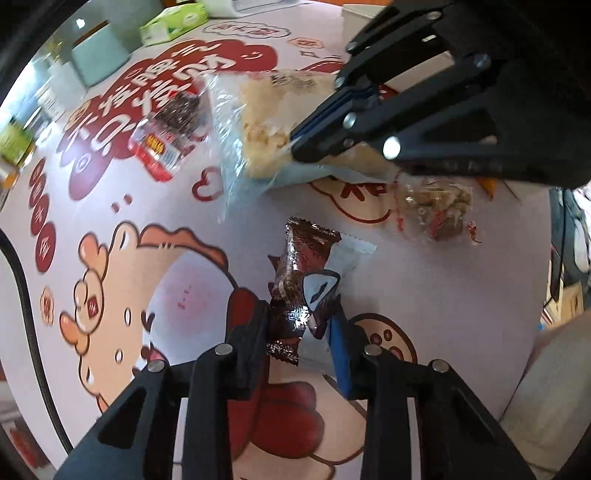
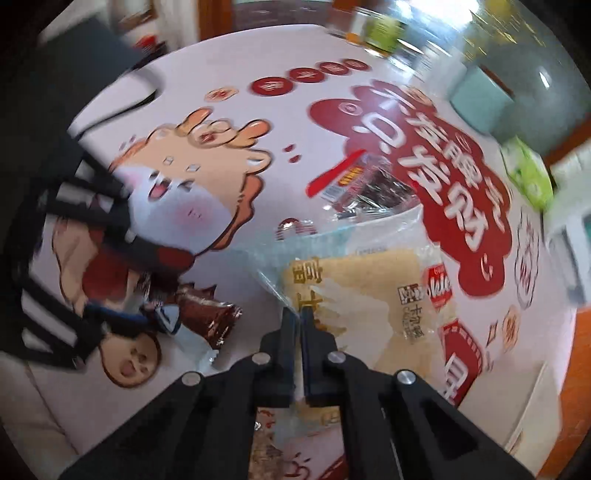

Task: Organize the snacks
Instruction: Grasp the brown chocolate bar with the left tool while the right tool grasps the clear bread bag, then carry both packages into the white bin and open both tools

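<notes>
My left gripper [image 1: 299, 323] points down at the printed table [image 1: 424, 295] and is shut on a brown foil-wrapped snack [image 1: 295, 266]. A white and blue packet [image 1: 343, 254] lies against that snack; I cannot tell whether it is pinched too. My right gripper [image 2: 297, 314] is shut on the clear edge of a bag of pale rice crackers [image 2: 369, 295]. In the left wrist view, the right gripper [image 1: 295, 146] bites the cracker bag [image 1: 258, 110] from the upper right. The left gripper [image 2: 147, 291] with the brown snack [image 2: 210, 314] shows at the left of the right wrist view.
A clear packet with a red label and dark contents [image 1: 166, 136] lies beyond the cracker bag. A small clear bag of brown nuts [image 1: 436, 206] rests to the right. A green tissue box [image 1: 173, 22] and a teal stool [image 1: 99, 55] stand past the table's far edge.
</notes>
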`<act>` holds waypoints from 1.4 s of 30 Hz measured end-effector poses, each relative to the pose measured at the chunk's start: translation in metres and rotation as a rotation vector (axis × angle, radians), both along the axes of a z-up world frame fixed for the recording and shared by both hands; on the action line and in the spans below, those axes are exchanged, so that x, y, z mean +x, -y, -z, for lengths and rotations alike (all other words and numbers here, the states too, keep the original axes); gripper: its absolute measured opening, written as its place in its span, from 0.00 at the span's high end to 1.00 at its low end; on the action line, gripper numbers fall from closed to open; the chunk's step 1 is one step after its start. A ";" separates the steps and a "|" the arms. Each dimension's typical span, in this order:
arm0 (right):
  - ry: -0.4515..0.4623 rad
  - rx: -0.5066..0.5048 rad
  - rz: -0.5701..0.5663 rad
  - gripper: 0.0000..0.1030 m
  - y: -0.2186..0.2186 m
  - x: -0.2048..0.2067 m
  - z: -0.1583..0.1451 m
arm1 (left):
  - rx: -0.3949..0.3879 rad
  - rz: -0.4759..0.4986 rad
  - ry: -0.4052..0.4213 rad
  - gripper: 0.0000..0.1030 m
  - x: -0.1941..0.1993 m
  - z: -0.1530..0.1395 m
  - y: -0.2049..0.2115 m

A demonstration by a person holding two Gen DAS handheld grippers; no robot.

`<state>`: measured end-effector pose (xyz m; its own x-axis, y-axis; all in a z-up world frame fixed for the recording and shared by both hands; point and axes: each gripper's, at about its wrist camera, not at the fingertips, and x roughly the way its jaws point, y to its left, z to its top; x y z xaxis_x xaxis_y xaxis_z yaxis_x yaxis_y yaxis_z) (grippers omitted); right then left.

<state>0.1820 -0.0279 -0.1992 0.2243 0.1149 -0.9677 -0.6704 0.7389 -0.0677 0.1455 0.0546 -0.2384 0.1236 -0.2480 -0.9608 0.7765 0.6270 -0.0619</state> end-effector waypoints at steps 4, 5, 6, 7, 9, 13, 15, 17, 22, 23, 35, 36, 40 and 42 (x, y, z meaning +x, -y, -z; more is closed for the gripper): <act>-0.019 0.083 0.085 0.98 0.012 0.002 -0.011 | -0.011 -0.078 -0.001 0.76 -0.004 -0.008 -0.004; -0.027 0.125 0.116 0.98 0.018 0.004 -0.018 | -0.021 -0.106 0.007 0.76 -0.005 -0.013 -0.007; -0.031 0.152 0.131 0.98 0.022 0.002 -0.023 | -0.027 -0.125 0.016 0.76 -0.006 -0.017 -0.008; -0.032 0.185 0.153 0.98 0.027 0.002 -0.030 | -0.035 -0.144 0.023 0.77 -0.006 -0.022 -0.009; -0.030 0.259 0.191 0.98 0.038 0.000 -0.048 | -0.064 -0.204 0.037 0.77 -0.007 -0.037 -0.013; 0.006 0.350 0.236 0.98 0.053 -0.008 -0.081 | -0.110 -0.287 0.079 0.77 -0.007 -0.069 -0.014; 0.022 0.399 0.261 0.98 0.063 -0.014 -0.098 | -0.132 -0.330 0.108 0.77 -0.006 -0.089 -0.013; 0.049 0.446 0.282 0.98 0.073 -0.021 -0.117 | -0.160 -0.363 0.131 0.77 -0.005 -0.108 -0.010; 0.124 0.531 0.338 0.98 0.102 -0.046 -0.157 | -0.225 -0.414 0.196 0.77 -0.011 -0.157 0.005; 0.141 0.549 0.351 0.98 0.110 -0.052 -0.166 | -0.241 -0.418 0.208 0.77 -0.013 -0.168 0.013; 0.416 0.626 0.535 0.98 0.230 -0.132 -0.259 | -0.353 -0.347 0.292 0.77 -0.045 -0.245 0.126; 0.434 0.622 0.551 0.98 0.238 -0.137 -0.263 | -0.358 -0.341 0.298 0.77 -0.046 -0.248 0.135; 0.480 0.614 0.617 0.98 0.272 -0.154 -0.270 | -0.366 -0.307 0.330 0.77 -0.053 -0.261 0.180; 0.490 0.609 0.649 0.98 0.288 -0.161 -0.270 | -0.362 -0.284 0.342 0.77 -0.056 -0.264 0.201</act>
<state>0.0207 -0.3160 0.0709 0.7752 0.2727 -0.5698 -0.1271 0.9509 0.2821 0.0892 -0.1466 0.0261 0.5224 -0.4657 -0.7143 0.5946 0.7994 -0.0863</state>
